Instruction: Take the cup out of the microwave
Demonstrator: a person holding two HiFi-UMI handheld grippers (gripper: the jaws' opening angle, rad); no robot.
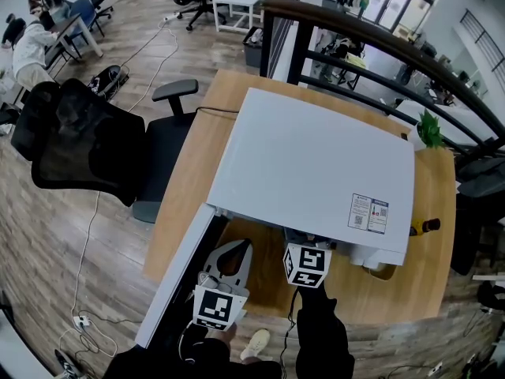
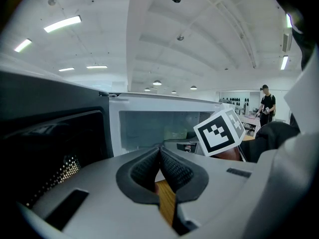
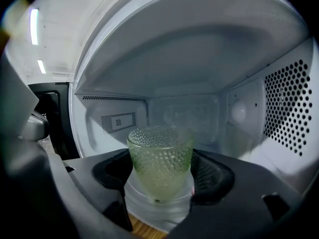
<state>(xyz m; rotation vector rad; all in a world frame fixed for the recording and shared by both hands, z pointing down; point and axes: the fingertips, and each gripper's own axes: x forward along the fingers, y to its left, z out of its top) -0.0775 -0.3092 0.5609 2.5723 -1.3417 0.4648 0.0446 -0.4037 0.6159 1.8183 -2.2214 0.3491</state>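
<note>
A green dimpled glass cup point(image 3: 160, 163) stands upright on the glass turntable point(image 3: 154, 210) inside the white microwave point(image 1: 316, 164). My right gripper point(image 3: 162, 169) reaches into the cavity; its pads lie against both sides of the cup with no gap showing. In the head view only its marker cube point(image 1: 306, 265) shows under the microwave's front edge, and the cup is hidden. The microwave door point(image 1: 177, 283) hangs open to the left. My left gripper point(image 1: 239, 247) hovers in front of the opening, beside the door, shut with its pads point(image 2: 172, 171) pressed together on nothing.
The microwave sits on a wooden table point(image 1: 189, 172). A black office chair point(image 1: 95, 148) stands to the left. A small green plant point(image 1: 430, 129) and a brown bottle point(image 1: 424, 227) are at the table's right end. A dark railing point(image 1: 379, 61) runs behind it.
</note>
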